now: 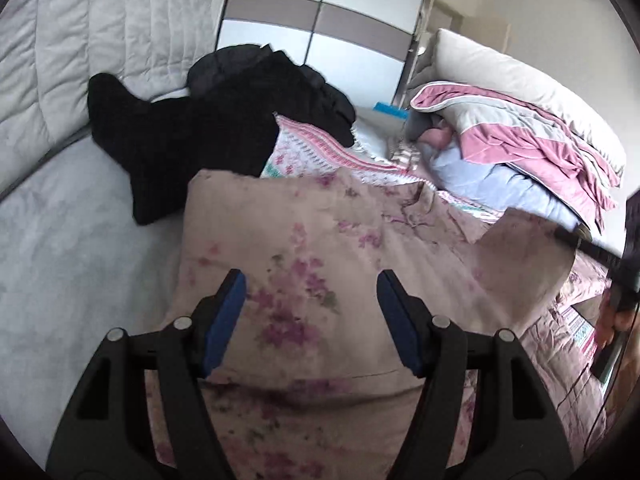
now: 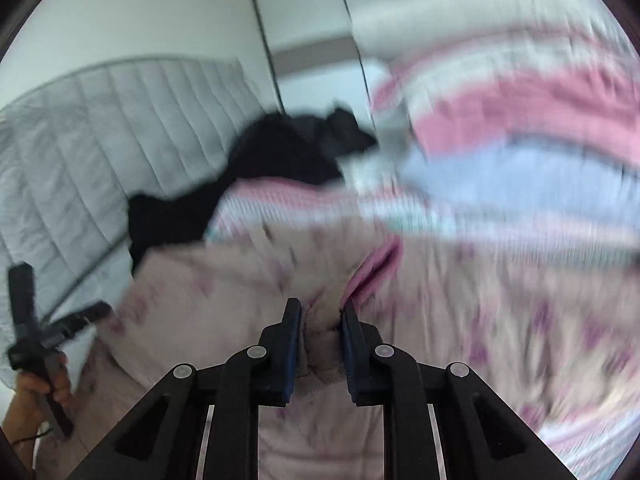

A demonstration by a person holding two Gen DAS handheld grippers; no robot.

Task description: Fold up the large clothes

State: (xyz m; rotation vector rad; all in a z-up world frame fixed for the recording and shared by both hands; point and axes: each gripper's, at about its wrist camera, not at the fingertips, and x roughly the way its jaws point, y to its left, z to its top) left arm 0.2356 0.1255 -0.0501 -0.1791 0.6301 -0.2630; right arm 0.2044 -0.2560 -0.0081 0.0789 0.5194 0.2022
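Note:
A large beige garment with pink flower print lies spread on the bed. My left gripper is open just above it, fingers wide apart, holding nothing. In the right wrist view, which is blurred by motion, my right gripper is shut on a bunched fold of the same floral garment. The left gripper and the hand holding it show at the lower left there. The right gripper shows dark at the right edge of the left wrist view.
A black garment lies on the grey bed sheet near the padded headboard. A pink patterned blanket, a pile of pink, grey and light blue bedding and a pillow lie behind. A wardrobe stands beyond.

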